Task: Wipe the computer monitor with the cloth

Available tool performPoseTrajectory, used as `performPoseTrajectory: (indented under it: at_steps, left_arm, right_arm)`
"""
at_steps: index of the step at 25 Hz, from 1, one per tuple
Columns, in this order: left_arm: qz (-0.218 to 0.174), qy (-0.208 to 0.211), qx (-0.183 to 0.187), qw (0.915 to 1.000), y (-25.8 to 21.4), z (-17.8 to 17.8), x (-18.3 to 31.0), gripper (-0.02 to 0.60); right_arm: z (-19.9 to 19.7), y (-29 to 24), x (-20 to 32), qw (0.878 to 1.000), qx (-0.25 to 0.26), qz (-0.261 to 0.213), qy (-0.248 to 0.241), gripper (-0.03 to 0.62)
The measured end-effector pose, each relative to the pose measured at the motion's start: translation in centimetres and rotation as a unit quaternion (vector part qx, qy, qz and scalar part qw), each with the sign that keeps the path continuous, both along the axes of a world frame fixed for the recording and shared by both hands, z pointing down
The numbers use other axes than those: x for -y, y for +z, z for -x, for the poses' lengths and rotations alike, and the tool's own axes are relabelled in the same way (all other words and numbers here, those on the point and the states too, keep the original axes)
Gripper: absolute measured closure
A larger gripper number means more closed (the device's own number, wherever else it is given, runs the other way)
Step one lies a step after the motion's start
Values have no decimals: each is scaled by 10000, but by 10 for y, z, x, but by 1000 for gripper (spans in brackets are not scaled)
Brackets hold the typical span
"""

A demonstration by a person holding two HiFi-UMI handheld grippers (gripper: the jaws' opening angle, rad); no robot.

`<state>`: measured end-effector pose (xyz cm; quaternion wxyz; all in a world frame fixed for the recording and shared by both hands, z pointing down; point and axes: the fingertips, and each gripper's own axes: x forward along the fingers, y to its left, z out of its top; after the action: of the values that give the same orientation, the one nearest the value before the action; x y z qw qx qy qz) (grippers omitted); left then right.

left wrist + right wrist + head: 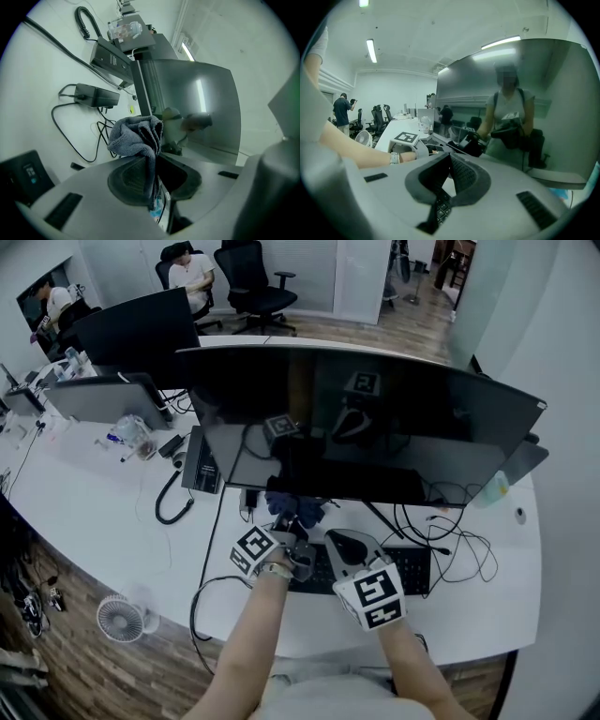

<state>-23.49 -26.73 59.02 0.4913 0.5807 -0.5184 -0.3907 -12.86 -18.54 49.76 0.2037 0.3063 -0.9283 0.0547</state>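
The left gripper (154, 176) has its 2 jaws clenched on the grey cloth (135, 137). The cloth bunches out past them at 12 o'clock, close under the lower edge of the dark monitor (375, 418). At 3 o'clock of it, the right gripper (450, 161) has its jaws pressed together on nothing, over the keyboard (417, 568) on the white table (103, 512).

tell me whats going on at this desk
A person at a white desk holds a gripper in each hand. The left gripper is shut on a bunched gray cloth, held just below the lower edge of the dark curved monitor. The right gripper is shut and empty over the keyboard. The cloth isn't visibly touching the screen.
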Motion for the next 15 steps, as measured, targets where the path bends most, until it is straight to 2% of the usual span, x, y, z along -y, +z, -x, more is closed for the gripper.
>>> performPoseTrajectory:
  at_steps: [15]
  left_arm:
    - [38,24,-59,10000,-2,-32,4,522]
  right_arm:
    - [-37,5,2,9995,238,147,142,586]
